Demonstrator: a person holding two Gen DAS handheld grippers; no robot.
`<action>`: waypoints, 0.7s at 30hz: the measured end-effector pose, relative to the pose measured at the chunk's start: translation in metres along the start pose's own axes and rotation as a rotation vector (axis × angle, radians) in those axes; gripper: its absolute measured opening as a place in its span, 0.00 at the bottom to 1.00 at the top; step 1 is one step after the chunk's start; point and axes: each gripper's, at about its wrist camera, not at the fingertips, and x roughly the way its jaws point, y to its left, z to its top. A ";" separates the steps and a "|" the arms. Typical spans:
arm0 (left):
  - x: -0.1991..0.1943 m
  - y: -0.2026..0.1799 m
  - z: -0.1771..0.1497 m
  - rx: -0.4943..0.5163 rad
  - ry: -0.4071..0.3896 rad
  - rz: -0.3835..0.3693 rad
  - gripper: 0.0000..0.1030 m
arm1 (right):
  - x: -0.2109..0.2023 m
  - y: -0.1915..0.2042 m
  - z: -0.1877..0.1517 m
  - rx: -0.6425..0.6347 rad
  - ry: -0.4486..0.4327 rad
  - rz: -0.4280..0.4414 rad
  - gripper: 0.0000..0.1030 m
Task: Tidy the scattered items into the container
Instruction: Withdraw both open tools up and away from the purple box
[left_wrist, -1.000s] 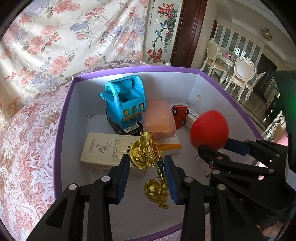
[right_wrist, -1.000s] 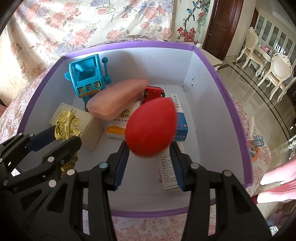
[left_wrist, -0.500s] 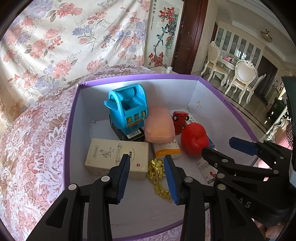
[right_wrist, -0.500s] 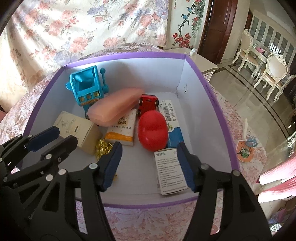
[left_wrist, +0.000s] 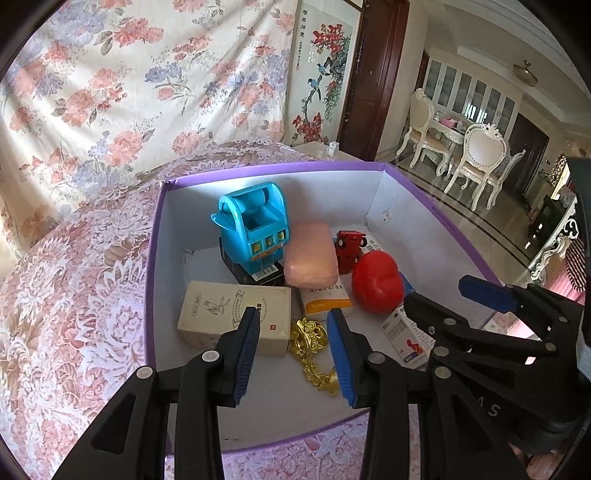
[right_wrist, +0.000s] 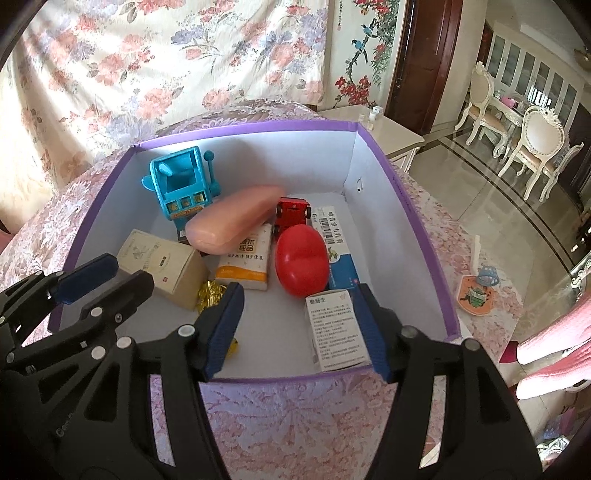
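A purple-rimmed white box (left_wrist: 439, 218) (right_wrist: 406, 199) holds a blue toy slot machine (left_wrist: 255, 232) (right_wrist: 183, 188), a pink case (left_wrist: 312, 254) (right_wrist: 232, 219), a red toy car (left_wrist: 349, 245) (right_wrist: 293, 212), a red egg-shaped toy (left_wrist: 376, 282) (right_wrist: 301, 260), a gold ornament (left_wrist: 312, 345) (right_wrist: 210, 293) and several cartons. My left gripper (left_wrist: 291, 350) is open and empty above the gold ornament. My right gripper (right_wrist: 299, 328) is open and empty above the box's near edge, behind the red toy.
The box stands on a pink lace tablecloth (left_wrist: 66, 295) (right_wrist: 295, 417). A floral curtain (left_wrist: 110, 81) hangs behind. A badge and a small blue ring (right_wrist: 480, 284) lie on the cloth right of the box. Dining chairs (left_wrist: 476, 155) stand far right.
Both grippers opened and pulled back from the box. The gold ornament dropped from the left gripper and the red toy from the right; both now lie inside the box.
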 end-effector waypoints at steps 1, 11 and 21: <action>-0.001 0.000 0.000 0.000 0.000 0.001 0.38 | -0.002 0.000 -0.001 0.002 -0.003 -0.001 0.62; -0.013 0.002 -0.005 -0.001 0.001 -0.006 0.38 | -0.017 0.003 -0.007 0.015 -0.030 -0.005 0.63; -0.024 0.010 -0.008 -0.053 0.021 0.006 0.61 | -0.031 0.001 -0.013 0.037 -0.016 -0.021 0.65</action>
